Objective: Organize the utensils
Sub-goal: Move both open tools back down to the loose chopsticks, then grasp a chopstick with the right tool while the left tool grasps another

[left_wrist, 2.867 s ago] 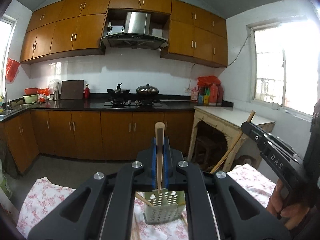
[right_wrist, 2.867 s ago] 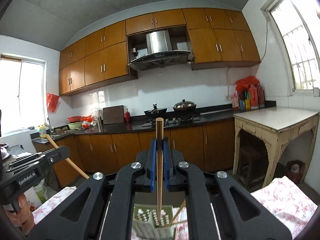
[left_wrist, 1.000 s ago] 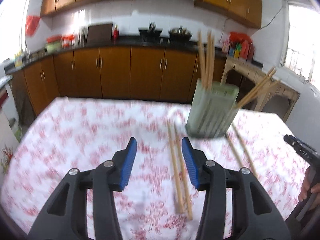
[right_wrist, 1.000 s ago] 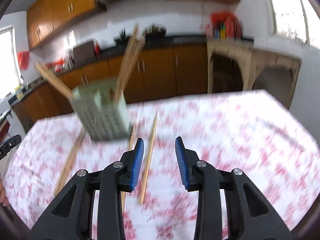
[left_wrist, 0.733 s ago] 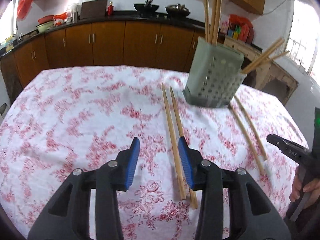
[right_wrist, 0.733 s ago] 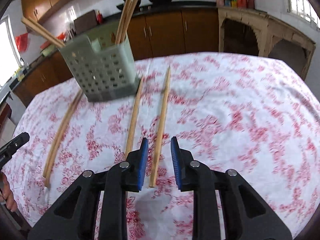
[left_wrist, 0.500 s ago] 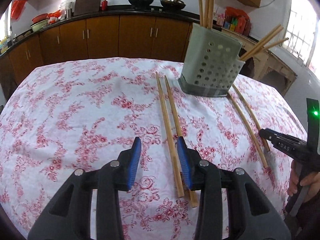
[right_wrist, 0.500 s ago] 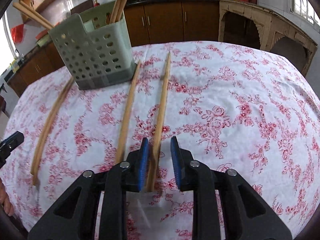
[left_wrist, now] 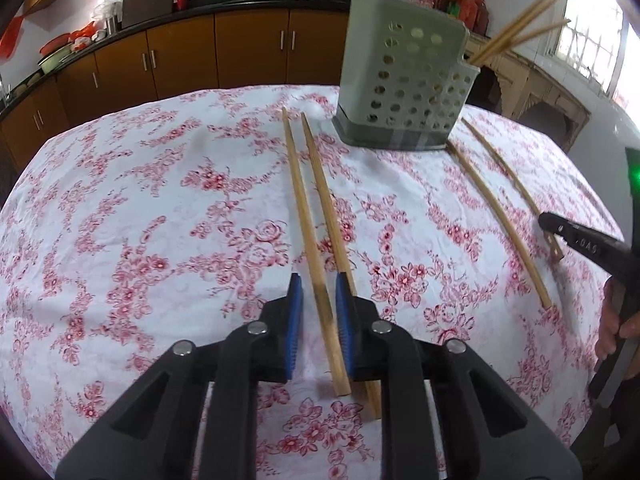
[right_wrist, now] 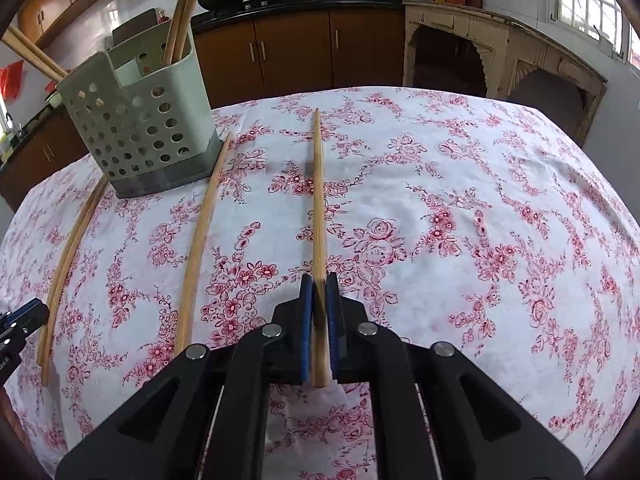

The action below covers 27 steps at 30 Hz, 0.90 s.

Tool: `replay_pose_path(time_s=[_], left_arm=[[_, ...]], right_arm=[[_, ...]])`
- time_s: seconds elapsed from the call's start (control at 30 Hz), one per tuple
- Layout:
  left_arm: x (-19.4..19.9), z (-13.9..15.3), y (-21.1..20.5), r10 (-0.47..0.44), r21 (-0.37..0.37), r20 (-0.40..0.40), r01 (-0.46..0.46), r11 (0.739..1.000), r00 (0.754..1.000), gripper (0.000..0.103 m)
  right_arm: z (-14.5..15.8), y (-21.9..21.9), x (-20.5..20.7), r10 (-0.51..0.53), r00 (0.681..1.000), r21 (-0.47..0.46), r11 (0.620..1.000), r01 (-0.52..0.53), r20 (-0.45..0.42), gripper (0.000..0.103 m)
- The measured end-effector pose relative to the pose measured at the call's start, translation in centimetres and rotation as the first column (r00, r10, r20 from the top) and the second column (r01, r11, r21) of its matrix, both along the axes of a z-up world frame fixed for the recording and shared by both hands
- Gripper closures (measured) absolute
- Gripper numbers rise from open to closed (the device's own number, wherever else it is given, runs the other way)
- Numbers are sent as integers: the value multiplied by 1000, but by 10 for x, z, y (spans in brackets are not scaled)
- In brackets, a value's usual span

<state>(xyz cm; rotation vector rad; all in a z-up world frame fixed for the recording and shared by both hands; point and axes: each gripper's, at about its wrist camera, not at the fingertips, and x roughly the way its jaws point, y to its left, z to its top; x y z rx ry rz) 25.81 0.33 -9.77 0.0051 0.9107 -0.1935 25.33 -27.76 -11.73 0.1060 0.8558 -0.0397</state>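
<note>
A grey-green perforated utensil holder (left_wrist: 404,76) with several chopsticks in it stands at the far side of the floral tablecloth; it also shows in the right wrist view (right_wrist: 140,128). Wooden chopsticks lie flat on the cloth. My left gripper (left_wrist: 318,292) is open, its blue pads either side of one chopstick (left_wrist: 306,216), with a second chopstick (left_wrist: 326,196) just right of it. My right gripper (right_wrist: 319,288) is shut on a chopstick (right_wrist: 318,188) lying on the cloth. Another chopstick (right_wrist: 200,236) lies to its left.
Two more chopsticks (left_wrist: 496,208) lie right of the holder in the left wrist view; they also show in the right wrist view (right_wrist: 66,264). The right gripper's tip (left_wrist: 580,244) shows at the right edge. Kitchen cabinets (right_wrist: 296,52) and a cream side table (right_wrist: 500,48) stand beyond the table.
Both grippers came down from the holder to the cloth. The left pads now straddle one chopstick. The right pads narrowed and closed on a chopstick.
</note>
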Motion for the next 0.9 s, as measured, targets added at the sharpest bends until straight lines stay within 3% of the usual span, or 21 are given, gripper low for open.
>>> replay_pose_path(time_s=[0.1, 0.37, 0.9], left_arm=[[2, -1, -3, 13, 45, 10, -14, 999, 1000, 94], [24, 0, 40, 160, 27, -1, -160, 987, 987, 95], [23, -2, 53, 161, -9, 3, -161, 987, 987, 94]], right_arm=[[0, 0, 0, 5, 1000, -4, 1000, -5, 0, 95], [1, -21, 13, -43, 999, -14, 999, 43, 3, 95], [1, -31, 18, -35, 999, 14, 999, 35, 3, 95]])
